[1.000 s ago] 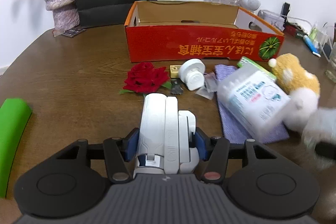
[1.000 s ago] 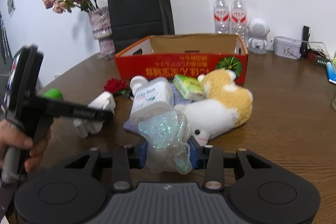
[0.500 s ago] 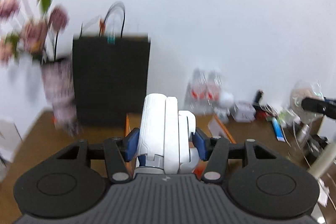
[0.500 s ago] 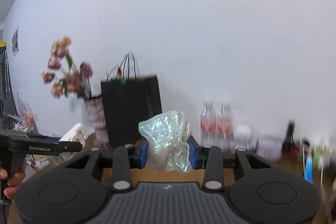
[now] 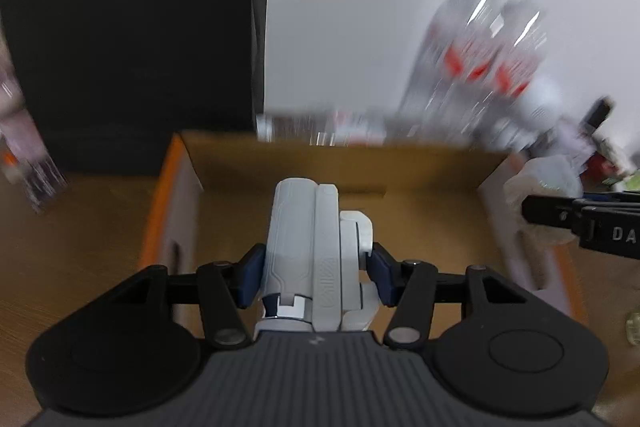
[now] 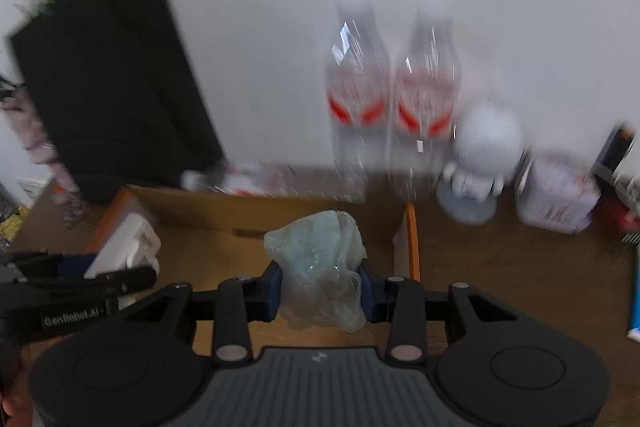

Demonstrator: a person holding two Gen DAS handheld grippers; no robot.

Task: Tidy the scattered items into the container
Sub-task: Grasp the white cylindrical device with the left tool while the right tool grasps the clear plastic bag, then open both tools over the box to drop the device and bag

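A brown wooden table (image 5: 72,247) is standing against a white wall, and the far things are looking blurred. In the left wrist view, at 9 o'clock, a black paper bag (image 5: 128,27) is filling the left side. At the centre, the open cardboard box (image 5: 400,183) with orange edges is lying below the left gripper (image 5: 316,275), whose blue pads are clamping a white folded device (image 5: 308,255) over the box's inside. At 1 o'clock two water bottles (image 5: 484,67) with red labels are standing behind the box. At 3 o'clock the other gripper is coming into view over the right wall of the box.

In the right wrist view, at 8 o'clock, the white device is showing again above the box's left part. At the centre, the right gripper (image 6: 320,287) is pinching an iridescent crumpled plastic bag (image 6: 320,279) over the box. At 2 o'clock a small white round robot figure (image 6: 480,159) is standing on the table.
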